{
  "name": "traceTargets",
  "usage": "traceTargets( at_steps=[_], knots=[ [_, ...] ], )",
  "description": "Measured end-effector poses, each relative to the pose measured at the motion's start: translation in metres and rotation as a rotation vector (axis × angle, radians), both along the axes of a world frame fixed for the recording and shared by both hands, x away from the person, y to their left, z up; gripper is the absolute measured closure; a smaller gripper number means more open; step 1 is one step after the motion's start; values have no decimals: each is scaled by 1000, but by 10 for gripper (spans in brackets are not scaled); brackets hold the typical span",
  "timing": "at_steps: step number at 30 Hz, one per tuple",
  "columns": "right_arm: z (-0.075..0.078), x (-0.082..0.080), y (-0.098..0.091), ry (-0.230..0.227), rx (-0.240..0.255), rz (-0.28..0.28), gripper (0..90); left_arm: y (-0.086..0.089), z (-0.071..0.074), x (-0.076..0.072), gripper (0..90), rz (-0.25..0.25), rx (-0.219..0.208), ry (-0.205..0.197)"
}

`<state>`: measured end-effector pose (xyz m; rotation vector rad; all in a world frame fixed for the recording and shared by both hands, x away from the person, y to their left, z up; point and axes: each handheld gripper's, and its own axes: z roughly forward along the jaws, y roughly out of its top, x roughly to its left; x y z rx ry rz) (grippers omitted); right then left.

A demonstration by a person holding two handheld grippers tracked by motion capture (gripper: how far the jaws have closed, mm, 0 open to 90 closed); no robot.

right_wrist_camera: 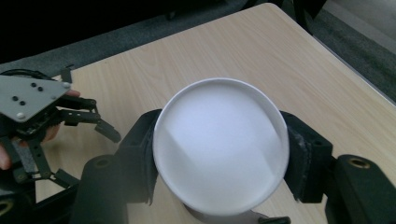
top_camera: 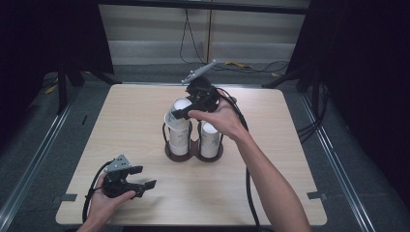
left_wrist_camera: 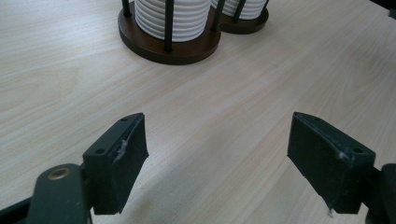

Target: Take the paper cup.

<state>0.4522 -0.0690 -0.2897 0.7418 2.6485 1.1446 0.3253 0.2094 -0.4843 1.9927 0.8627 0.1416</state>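
Gripping white cup (right_wrist_camera: pixel 219 144) across its rim, right gripper (top_camera: pixel 180 113) holds it tilted atop left stack in cup holder (top_camera: pixel 193 151); left gripper (top_camera: pixel 138 181) gapes empty, well apart near table (top_camera: pixel 270 183) edge.

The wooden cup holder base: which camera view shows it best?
The left gripper view: the dark wooden base sits close, with its rim and black posts clear. The high view shows it small under the cup stacks; the right gripper view has it hidden by the held cup.
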Motion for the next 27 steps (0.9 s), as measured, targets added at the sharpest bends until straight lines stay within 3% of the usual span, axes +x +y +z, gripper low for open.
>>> traceTargets(
  at_steps=[3,10,12,17,20,22,27],
  knots=[
    [-1,-6,-4,-12,-5,15,382,0,1,1,199,-9,-16,-7],
    [0,-19,-18,-15,48,10,382,-2,2,5,191,-10,-40,14],
    [-1,-22,-21,-17,55,10,382,-4,5,6,170,-9,-78,30],
    [-1,-30,-27,-14,80,19,382,-5,15,8,179,8,-64,-17],
    [-3,-36,-31,-13,86,19,382,-3,22,10,179,26,-54,-69],
    [-6,-40,-35,-10,93,14,382,-4,26,10,179,21,-61,-76],
    [-11,-47,-45,-11,115,9,383,-14,32,12,187,6,-65,-148]
  ],
)
